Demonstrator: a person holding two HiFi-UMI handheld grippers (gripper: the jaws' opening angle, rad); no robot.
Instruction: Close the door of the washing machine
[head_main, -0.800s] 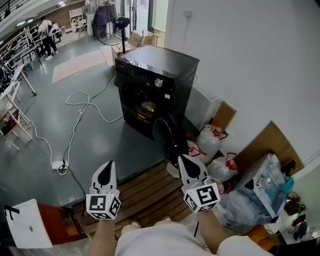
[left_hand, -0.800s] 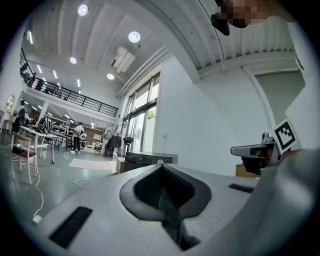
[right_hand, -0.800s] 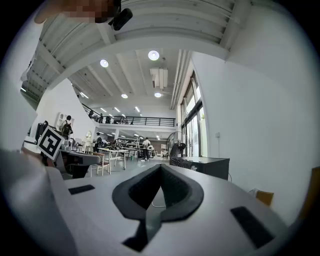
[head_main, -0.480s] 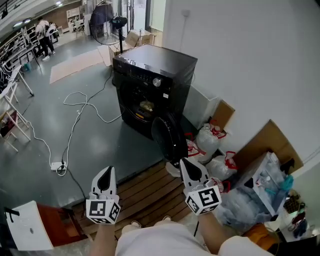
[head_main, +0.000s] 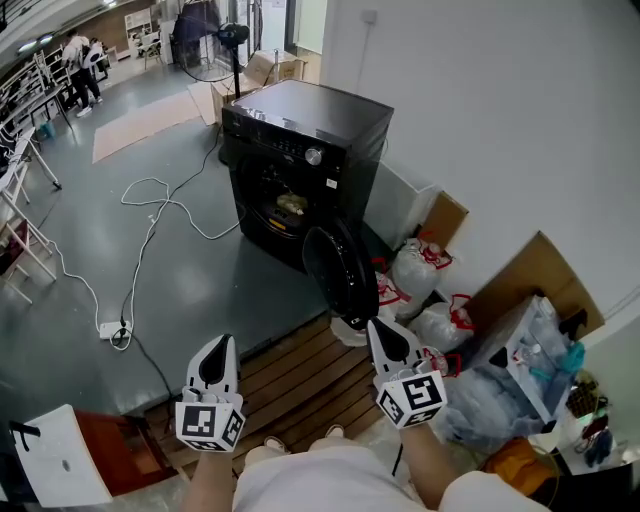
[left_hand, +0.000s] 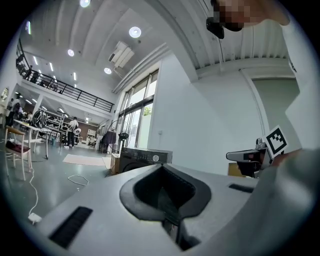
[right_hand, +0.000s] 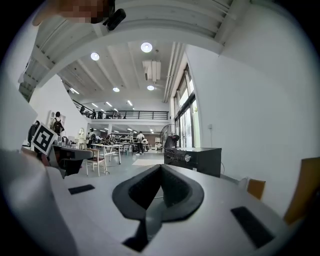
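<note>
The black washing machine (head_main: 300, 125) stands against the white wall, a few steps ahead of me. Its round door (head_main: 341, 272) hangs wide open, swung out toward me, and something pale lies inside the drum (head_main: 290, 205). My left gripper (head_main: 218, 347) and right gripper (head_main: 383, 329) are held low in front of my body, both shut and empty, well short of the door. The machine shows small beyond the jaws in the left gripper view (left_hand: 146, 157) and the right gripper view (right_hand: 196, 159). In those views the left gripper (left_hand: 162, 169) and the right gripper (right_hand: 161, 171) point level at it.
A white cable (head_main: 150, 215) runs over the grey floor to a power strip (head_main: 112, 328). I stand on a wooden pallet (head_main: 300, 385). Tied bags (head_main: 415, 270), cardboard (head_main: 530, 280) and clutter lie right of the door. A fan (head_main: 215, 45) stands behind the machine.
The head view has drawn slightly nearer to the washing machine. Both grippers keep the same pose, shut and empty, and the door stands as before.
</note>
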